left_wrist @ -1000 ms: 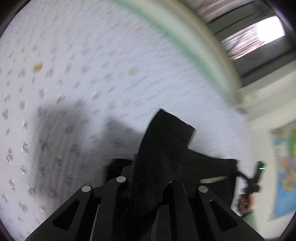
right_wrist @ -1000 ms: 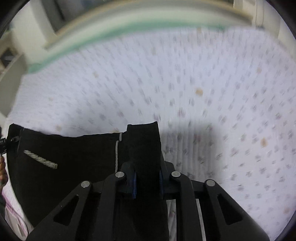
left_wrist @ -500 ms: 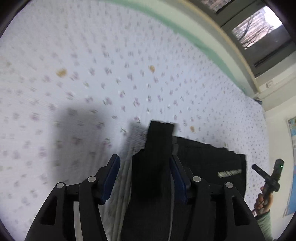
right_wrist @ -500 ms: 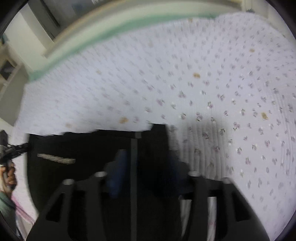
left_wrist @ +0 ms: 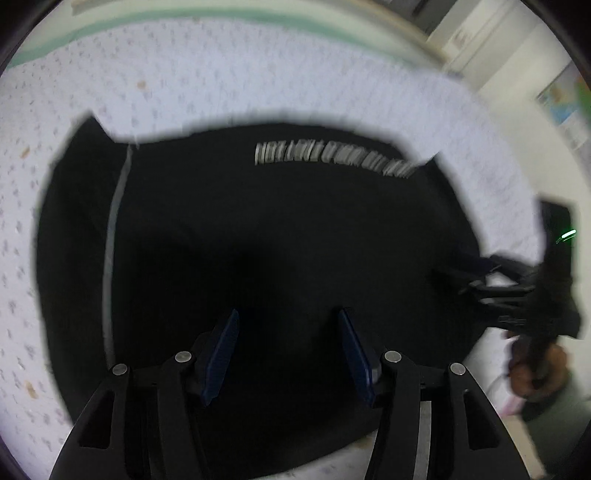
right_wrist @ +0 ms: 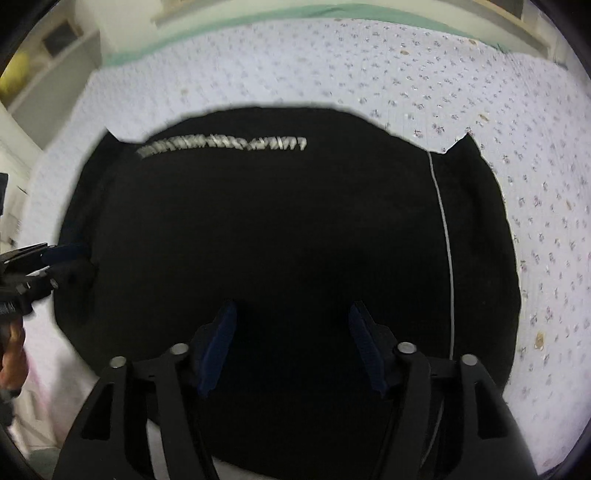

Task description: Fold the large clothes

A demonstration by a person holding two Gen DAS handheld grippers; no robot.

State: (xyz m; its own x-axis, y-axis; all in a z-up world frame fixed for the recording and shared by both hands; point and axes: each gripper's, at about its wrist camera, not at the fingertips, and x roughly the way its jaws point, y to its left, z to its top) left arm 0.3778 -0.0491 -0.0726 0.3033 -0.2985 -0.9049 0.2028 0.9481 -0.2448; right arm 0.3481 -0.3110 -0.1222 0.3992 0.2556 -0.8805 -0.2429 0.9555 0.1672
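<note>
a white bedsheet dotted with small flowers covers the bed, edged by a green band. pale shelves stand left; a colourful map hangs on the white wall.

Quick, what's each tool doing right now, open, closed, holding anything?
Left tool: open, holding nothing, above the black garment.
Right tool: jaws opening, nothing between them, above the same garment.
</note>
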